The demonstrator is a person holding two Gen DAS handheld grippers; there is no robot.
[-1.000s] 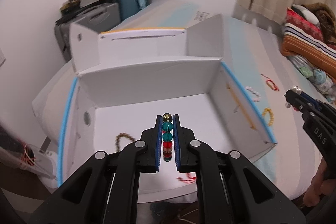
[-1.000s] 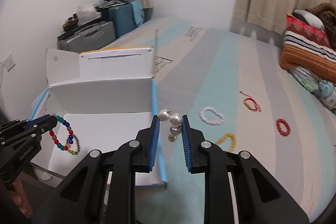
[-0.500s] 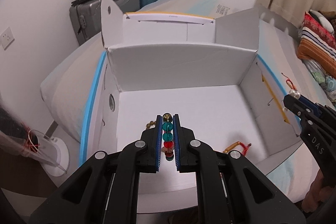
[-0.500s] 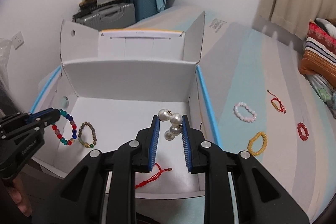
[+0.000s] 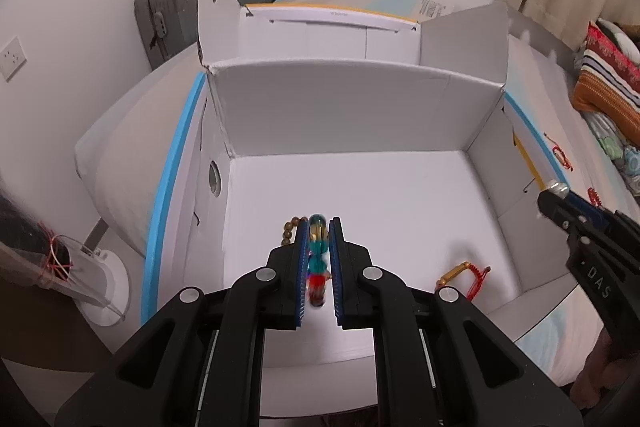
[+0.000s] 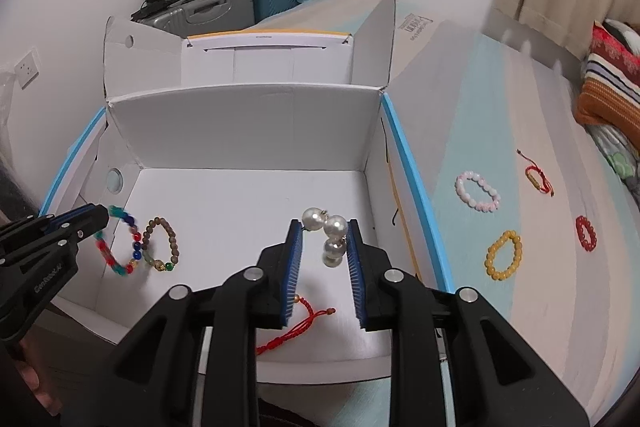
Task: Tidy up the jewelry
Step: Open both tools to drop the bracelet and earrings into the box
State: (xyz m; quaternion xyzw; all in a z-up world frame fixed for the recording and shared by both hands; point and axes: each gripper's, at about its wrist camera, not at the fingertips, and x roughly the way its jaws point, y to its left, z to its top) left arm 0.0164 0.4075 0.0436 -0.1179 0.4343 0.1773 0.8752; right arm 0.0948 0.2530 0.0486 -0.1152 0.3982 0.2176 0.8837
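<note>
Just beyond the right gripper (image 6: 322, 263), over the near part of the open white cardboard box (image 6: 248, 119), a short cluster of large white pearls (image 6: 330, 233) sits between the blue pads. The jaws are opening, and the pearls appear to touch only the right pad now — though the fisheye makes that contact hard to judge. Below them on the box floor lies a red braided cord bracelet with a gold bead (image 6: 298, 323).

To the left, the left gripper (image 5: 318, 267) has its jaws almost closed, just starting to part, with a bracelet of teal, red and blue glass beads (image 6: 120, 247) between them; seen from the right wrist, the loop hangs from the tip low over the floor and is blurred. Just beside it rests a brown wooden bead bracelet with green and gold accents (image 6: 162, 245).

So two pieces are already in the box and two more are on the point of being dropped there.

Farther out, on the striped pale blue and grey bedsheet (image 6: 500, 99) right of the box, four pieces remain: a yellow bead bracelet (image 6: 504, 255), a pink and white bead bracelet (image 6: 478, 191), a dark red bead bracelet (image 6: 586, 233) and a second red cord bracelet (image 6: 538, 177). By my reckoning the task is roughly half done.
</note>
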